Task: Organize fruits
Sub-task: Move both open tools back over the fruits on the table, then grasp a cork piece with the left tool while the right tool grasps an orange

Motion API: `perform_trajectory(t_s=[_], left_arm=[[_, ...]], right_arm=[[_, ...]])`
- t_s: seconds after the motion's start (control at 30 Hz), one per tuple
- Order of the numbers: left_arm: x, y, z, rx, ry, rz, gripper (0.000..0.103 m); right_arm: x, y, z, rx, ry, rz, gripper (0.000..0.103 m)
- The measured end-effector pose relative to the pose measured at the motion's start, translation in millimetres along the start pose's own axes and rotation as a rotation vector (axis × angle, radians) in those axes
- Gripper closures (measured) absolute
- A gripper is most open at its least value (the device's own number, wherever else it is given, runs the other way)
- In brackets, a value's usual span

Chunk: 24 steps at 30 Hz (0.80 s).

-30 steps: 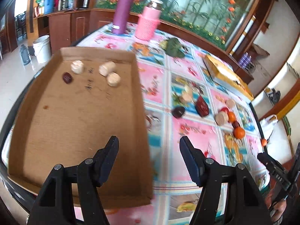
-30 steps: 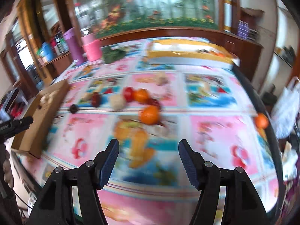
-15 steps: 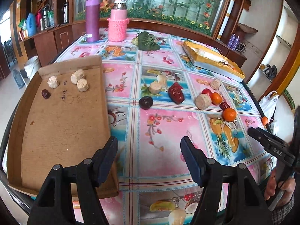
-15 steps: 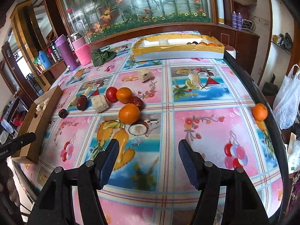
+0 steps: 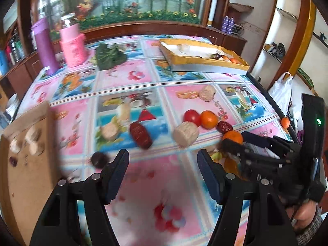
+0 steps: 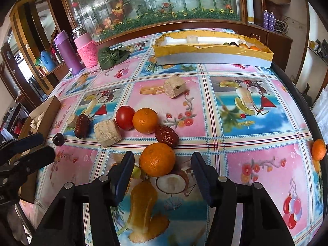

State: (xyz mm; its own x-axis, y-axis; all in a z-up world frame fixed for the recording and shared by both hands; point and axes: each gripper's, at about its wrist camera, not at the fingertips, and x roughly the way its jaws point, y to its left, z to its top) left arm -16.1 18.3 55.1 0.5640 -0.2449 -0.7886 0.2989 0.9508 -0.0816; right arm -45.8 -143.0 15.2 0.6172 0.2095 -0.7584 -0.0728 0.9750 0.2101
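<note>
Loose fruit lies on the patterned tablecloth. In the right wrist view my right gripper (image 6: 163,162) is open, its fingertips on either side of the near orange (image 6: 157,158). Behind that orange are a red date (image 6: 166,136), a second orange (image 6: 145,120), a tomato (image 6: 125,117), a pale chunk (image 6: 107,133), a dark date (image 6: 82,126) and a dark plum (image 6: 58,139). My left gripper (image 5: 163,161) is open and empty over the cloth, short of the dark date (image 5: 140,135) and pale chunk (image 5: 186,134). The right gripper (image 5: 242,143) shows at the near orange (image 5: 232,137).
A brown cardboard tray (image 5: 26,164) with pale pieces sits at the left edge. A yellow box (image 6: 213,49) holding fruit stands at the back right. Purple bottle (image 6: 65,51), pink jar (image 6: 87,50) and green leaf (image 6: 112,55) are at the back. A small orange (image 6: 318,149) lies by the right edge.
Both grippers have moved forward toward the fruit. The right gripper has come up around the near orange. The left view has swung right, away from the cardboard tray.
</note>
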Motion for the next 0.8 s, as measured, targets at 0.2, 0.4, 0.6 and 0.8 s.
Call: perform_trajectory(t_s=[0.2,0.4,0.6,0.8], left_arm=[[41,-18,23,0.06,0.03,-0.05,0.035],[65,-28,26,0.112,0.066,-0.041,0.041],[71,-28,17,0.122,0.077,-0.015,0.065],[52,-22,9,0.065,0.063,-0.045,0.065]], right_arm=[[4,-1,-1,-0.008,-0.003,0.025,0.051],[4,13,-6,-0.074,-0.01,-0.004,0.061],[5,10,-5,-0.066,-0.012,0.004,0.065],[5,9,-5,-0.052,-0.015,0.016,0.067]])
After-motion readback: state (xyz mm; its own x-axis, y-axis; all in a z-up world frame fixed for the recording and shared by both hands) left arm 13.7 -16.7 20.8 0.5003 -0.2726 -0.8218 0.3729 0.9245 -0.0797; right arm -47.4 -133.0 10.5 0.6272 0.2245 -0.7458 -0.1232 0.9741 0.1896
